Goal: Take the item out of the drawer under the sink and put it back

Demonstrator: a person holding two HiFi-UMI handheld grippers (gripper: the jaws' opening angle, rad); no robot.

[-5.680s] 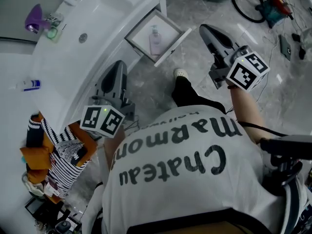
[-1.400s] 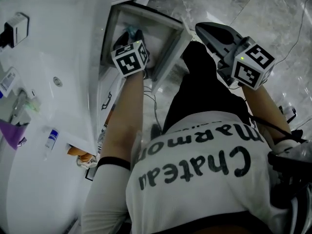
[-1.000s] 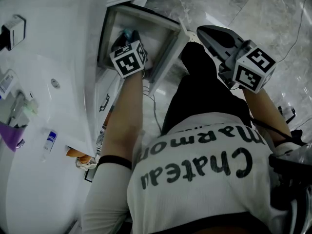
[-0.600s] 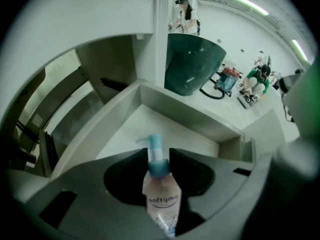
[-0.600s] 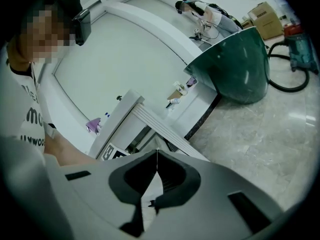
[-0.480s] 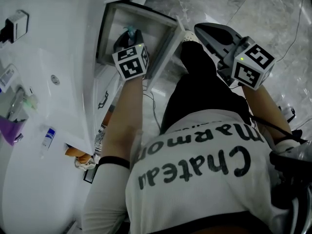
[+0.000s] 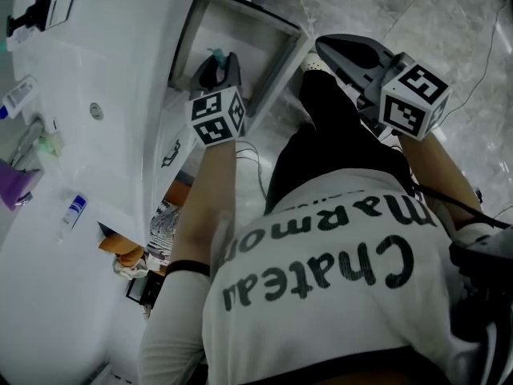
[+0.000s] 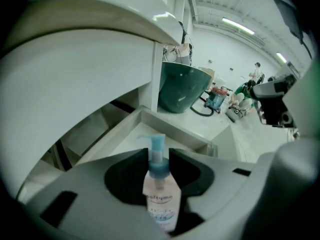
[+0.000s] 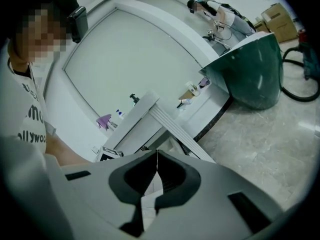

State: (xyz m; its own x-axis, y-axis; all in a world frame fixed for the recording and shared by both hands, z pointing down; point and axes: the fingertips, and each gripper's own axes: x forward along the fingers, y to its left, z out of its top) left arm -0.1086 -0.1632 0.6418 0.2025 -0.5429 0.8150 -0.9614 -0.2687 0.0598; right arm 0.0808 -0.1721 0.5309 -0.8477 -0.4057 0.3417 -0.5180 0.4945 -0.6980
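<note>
Head view: person bends over a white vanity counter [image 7: 96, 167]. The drawer [image 7: 280, 62] below it stands pulled open over the marble floor [image 7: 449, 6].

Left gripper [image 8: 159, 154]: reaches into the open drawer at its near end. Jaws closing on a clear pump bottle [image 8: 161, 196] with a blue pump head. The bottle lies lengthwise in the gap, label facing the camera, pump poking out past the jaw tips. Both jaw faces sit against its sides. The white drawer floor shows beyond it. Cannot tell whether the bottle's underside touches that floor.

Right gripper [image 9: 157, 159]: held up in the air to the right of the drawer, well apart from it, above the person's dark trouser leg [image 7: 321, 143]. Jaw tips pressed together, nothing between them. Its view looks across at the vanity from the side.

On the counter: a small blue-capped tube [image 7: 74, 208] beside the basin, a purple object [image 7: 12, 187] at the left edge, a white dispenser [image 7: 50, 5] near the top corner.

Left gripper view, background: a dark green basin [image 8: 182, 91] on the floor past the drawer, with tools and cables further off.
</note>
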